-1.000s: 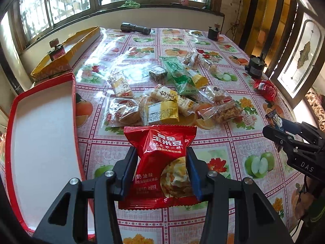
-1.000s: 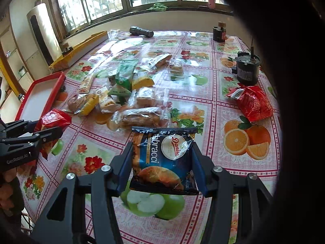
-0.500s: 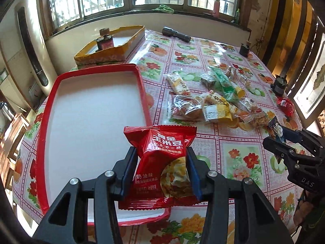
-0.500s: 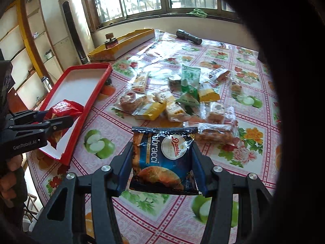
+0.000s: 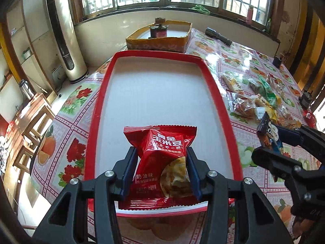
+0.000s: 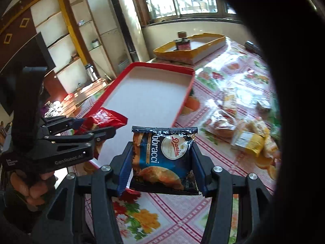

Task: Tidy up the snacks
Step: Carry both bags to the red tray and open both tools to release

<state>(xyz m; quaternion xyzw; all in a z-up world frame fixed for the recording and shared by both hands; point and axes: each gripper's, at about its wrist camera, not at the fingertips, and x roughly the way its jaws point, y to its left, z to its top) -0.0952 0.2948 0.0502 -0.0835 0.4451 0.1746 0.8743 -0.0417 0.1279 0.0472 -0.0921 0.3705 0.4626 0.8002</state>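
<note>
My left gripper (image 5: 160, 168) is shut on a red snack packet (image 5: 162, 162), which hangs over the near end of the red-rimmed white tray (image 5: 158, 93). From the right wrist view that same gripper (image 6: 97, 127) and red packet (image 6: 105, 118) sit at the left, over the tray's (image 6: 150, 89) near corner. My right gripper (image 6: 161, 164) is shut on a dark blue croissant packet (image 6: 164, 158), held above the tablecloth just right of the tray. The left wrist view catches this gripper (image 5: 270, 140) and the blue packet (image 5: 268, 134) at the right edge.
A pile of loose snack packets (image 5: 256, 99) lies on the fruit-print tablecloth (image 5: 67, 105) right of the tray. A yellow box lid (image 5: 162, 36) holding a dark jar stands behind the tray; a black flashlight (image 5: 218, 36) lies beyond. A person's hand (image 6: 30, 185) grips the left tool.
Both grippers have swung left with their packets, away from the snack pile. The red packet now hangs over the tray, and the blue packet has come up beside the tray's right rim.
</note>
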